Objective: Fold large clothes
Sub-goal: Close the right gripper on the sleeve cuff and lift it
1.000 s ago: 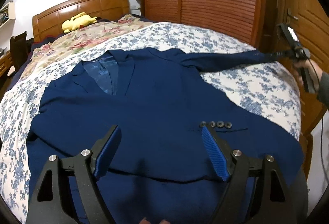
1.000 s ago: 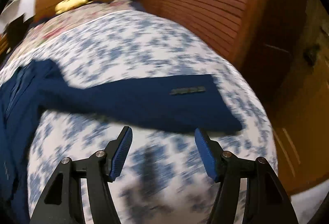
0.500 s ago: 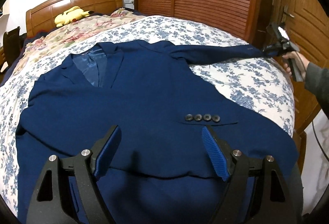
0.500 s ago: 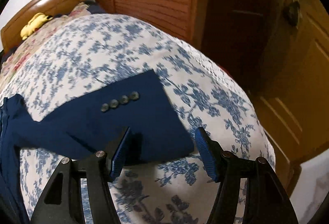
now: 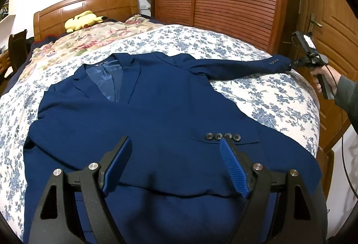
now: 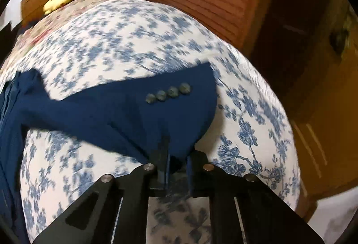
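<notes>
navy jacket [image 5: 156,123] is spread front-up on the floral bed cover [image 5: 275,96], collar toward the headboard [image 5: 89,6]. one sleeve [image 6: 125,109] is stretched out to the bed's edge; its cuff is pinched by the right gripper [image 6: 176,161], whose jaws have just been closing on the fabric, near four cuff buttons [image 6: 167,94]. left gripper [image 5: 174,165] is held wide open above the lower jacket, nothing between its pads. yellow plush [image 5: 82,20] lies by the headboard.
</notes>
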### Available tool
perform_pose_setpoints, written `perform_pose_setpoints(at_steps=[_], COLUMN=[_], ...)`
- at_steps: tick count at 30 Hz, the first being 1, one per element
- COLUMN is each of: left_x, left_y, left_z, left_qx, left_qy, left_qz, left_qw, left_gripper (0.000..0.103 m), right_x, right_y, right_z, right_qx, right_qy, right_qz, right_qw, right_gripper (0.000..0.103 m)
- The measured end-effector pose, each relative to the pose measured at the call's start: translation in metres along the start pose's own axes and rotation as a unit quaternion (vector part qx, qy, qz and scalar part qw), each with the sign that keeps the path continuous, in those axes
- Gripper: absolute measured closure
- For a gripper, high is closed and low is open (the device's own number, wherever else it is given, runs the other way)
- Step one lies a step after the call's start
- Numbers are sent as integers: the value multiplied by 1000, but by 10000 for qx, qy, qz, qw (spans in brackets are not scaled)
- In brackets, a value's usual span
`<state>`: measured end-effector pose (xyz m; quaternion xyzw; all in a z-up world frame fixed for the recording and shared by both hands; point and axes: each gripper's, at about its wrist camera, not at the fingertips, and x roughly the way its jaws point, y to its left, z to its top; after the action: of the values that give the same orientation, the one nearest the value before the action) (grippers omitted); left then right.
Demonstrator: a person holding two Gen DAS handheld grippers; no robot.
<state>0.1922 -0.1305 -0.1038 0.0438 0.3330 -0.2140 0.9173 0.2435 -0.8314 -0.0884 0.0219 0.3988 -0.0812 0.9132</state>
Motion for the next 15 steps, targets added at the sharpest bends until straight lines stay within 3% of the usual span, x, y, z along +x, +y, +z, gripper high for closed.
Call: perform_pose_setpoints(at_steps=[6,15], left_x=[-16,-41], left_y=[6,33], left_z=[2,2], left_qx=[-44,-229], left_qy=[-152,-363], left_qz=[-12,113], left_qw=[9999,9990], left_gripper=[22,22], right_x=[-62,-144], right_y=[26,78], right_z=[13,19], right_qx=[-293,-867], right_qy=[-667,-1278], right_qz=[99,154], right_qw=[9973,9879], right_gripper=[93,93])
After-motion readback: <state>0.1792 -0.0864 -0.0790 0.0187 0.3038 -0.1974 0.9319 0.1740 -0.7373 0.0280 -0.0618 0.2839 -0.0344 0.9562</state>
